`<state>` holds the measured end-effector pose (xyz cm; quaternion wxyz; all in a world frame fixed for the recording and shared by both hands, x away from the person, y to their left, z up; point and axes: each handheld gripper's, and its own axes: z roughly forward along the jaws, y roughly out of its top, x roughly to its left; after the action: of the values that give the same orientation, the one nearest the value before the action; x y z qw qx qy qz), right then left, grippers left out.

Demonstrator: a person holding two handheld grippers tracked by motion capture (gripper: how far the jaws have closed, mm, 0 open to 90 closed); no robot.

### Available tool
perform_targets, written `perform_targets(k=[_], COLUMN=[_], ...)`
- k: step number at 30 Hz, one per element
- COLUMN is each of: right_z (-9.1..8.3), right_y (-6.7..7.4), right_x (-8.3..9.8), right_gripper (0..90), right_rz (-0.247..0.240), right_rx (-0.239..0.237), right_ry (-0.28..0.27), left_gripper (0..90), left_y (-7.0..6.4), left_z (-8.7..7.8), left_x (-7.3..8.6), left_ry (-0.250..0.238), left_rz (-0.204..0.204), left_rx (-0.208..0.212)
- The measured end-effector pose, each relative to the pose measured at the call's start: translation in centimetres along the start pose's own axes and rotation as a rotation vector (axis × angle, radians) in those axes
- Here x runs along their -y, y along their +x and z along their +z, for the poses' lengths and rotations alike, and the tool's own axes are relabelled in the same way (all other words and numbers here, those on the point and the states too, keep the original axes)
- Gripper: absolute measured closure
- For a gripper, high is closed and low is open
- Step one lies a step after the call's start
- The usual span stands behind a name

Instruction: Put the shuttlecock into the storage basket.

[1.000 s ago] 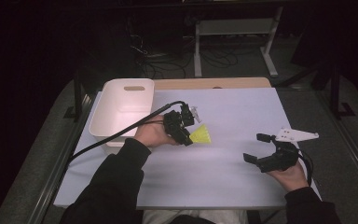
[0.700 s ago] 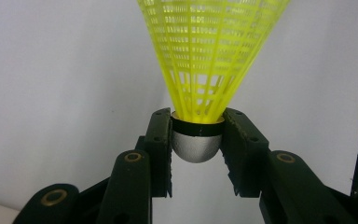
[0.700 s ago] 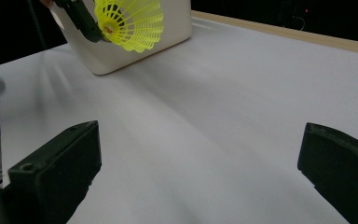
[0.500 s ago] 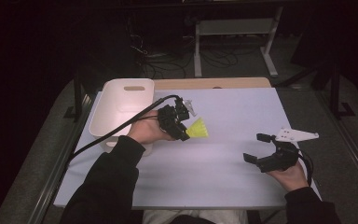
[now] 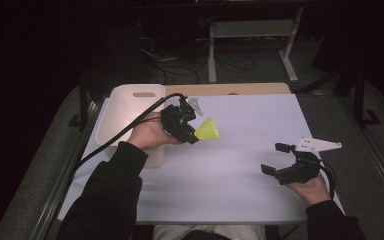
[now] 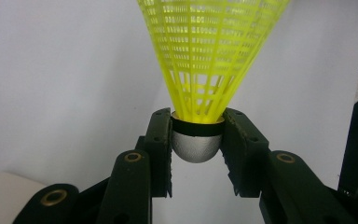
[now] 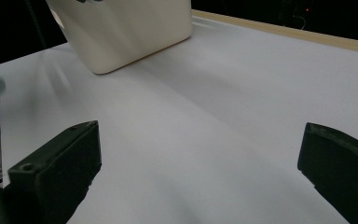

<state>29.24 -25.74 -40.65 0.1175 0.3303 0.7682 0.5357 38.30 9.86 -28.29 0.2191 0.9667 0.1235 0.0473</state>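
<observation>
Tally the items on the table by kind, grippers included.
Yellow shuttlecock: 1
White bin: 1
Grippers: 2, the left gripper shut on the shuttlecock, the right gripper open
Total: 4

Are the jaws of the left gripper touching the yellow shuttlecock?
Touching. In the left gripper view, both jaws of the left gripper press against the silver cap of the shuttlecock, one on each side, with no gap.
</observation>
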Motion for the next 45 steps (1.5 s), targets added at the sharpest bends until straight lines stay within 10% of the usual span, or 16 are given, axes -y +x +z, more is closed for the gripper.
perform_targets(k=[45], right_z=[0.1], right_y=[0.0], right_x=[0.0], right_gripper=[0.0], right_rz=[0.002], right_rx=[-0.002], right_ry=[0.005], left_gripper=[64.5], left_y=[1.3], left_z=[-7.5], left_x=[2.7], left_ry=[-0.112], left_rz=[-0.066], left_rx=[-0.093])
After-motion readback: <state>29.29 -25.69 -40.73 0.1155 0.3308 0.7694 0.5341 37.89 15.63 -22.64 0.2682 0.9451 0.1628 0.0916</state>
